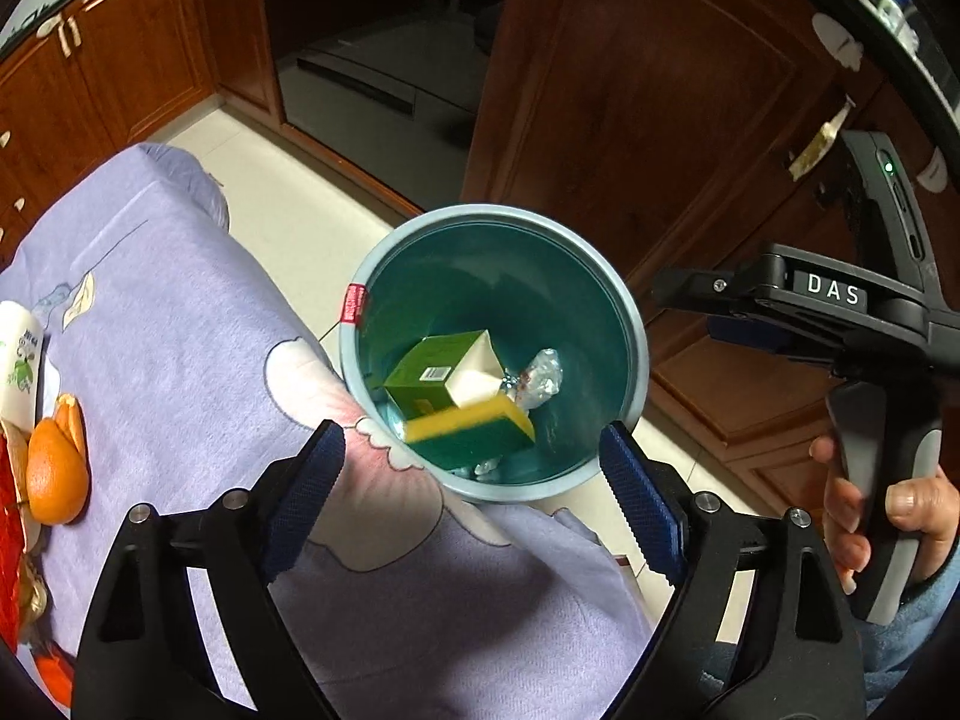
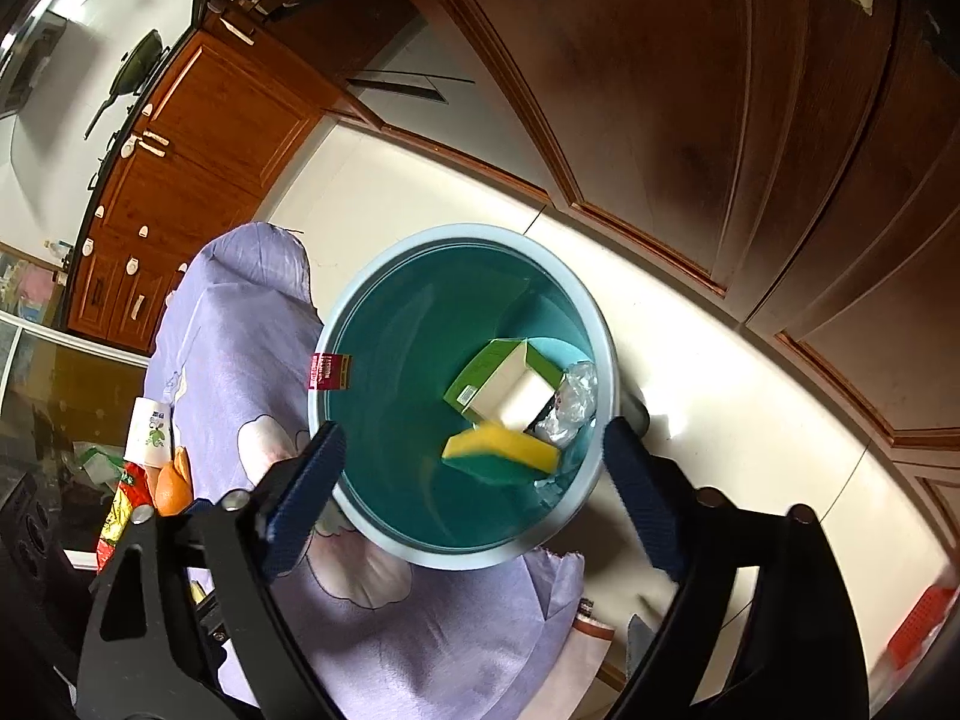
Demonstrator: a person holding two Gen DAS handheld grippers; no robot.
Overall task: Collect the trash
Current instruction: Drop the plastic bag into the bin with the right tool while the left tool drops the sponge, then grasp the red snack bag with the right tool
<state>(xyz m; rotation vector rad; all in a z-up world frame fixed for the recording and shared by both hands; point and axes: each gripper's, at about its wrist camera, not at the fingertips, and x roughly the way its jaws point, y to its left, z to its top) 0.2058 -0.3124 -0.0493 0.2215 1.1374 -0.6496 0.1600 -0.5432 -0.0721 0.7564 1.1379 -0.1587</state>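
Note:
A blue-rimmed teal trash bin (image 1: 630, 324) (image 2: 360, 516) stands on the floor by the table's edge. Inside it lie a green and white carton (image 1: 444, 375) (image 2: 504, 384), crumpled clear plastic (image 1: 543, 381) (image 2: 573, 405) and a yellow and green sponge (image 1: 474, 429) (image 2: 501, 456), which looks blurred. My left gripper (image 1: 474, 498) is open and empty above the bin's near rim. My right gripper (image 2: 474, 492) is open and empty over the bin; its body shows in the left wrist view (image 1: 840, 306).
The table under a lilac cloth (image 1: 180, 324) (image 2: 252, 324) holds an orange with peel (image 1: 57, 468) (image 2: 171, 486), a white bottle (image 1: 21, 360) (image 2: 150, 432) and a red wrapper (image 2: 123, 510). Wooden cabinets (image 1: 648, 108) and pale floor tiles (image 2: 750, 396) surround the bin.

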